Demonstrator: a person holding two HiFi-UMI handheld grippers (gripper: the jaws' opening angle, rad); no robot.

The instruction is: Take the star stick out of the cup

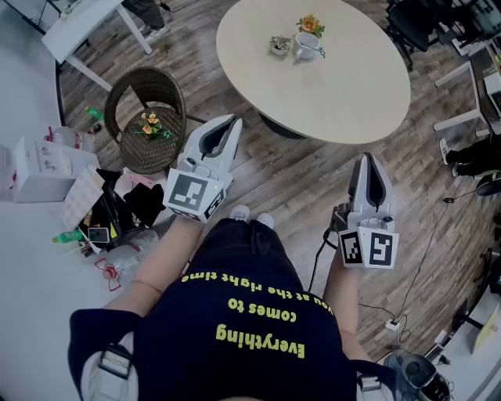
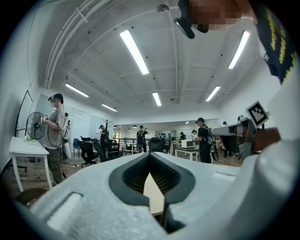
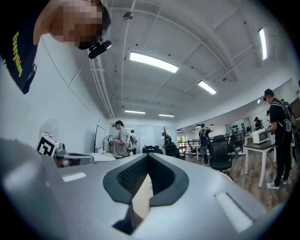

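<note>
A white cup (image 1: 308, 48) stands on the far side of the oval beige table (image 1: 344, 86), with the orange-yellow top of the star stick (image 1: 311, 23) rising out of it. My left gripper (image 1: 232, 120) is held low by my body, well short of the table, shut and empty. My right gripper (image 1: 366, 157) hangs at my right side just off the table's near edge, also shut with nothing in it. Both gripper views look up across the room: the left gripper (image 2: 150, 154) and the right gripper (image 3: 147, 155) show closed jaws, and neither view shows the cup.
A small plant pot (image 1: 279, 45) sits beside the cup. A wicker chair (image 1: 125, 94) with flowers on its seat stands left of the table. Boxes and bags (image 1: 47, 168) litter the floor at left, cables (image 1: 427, 251) at right. Several people (image 2: 55, 131) stand about the room.
</note>
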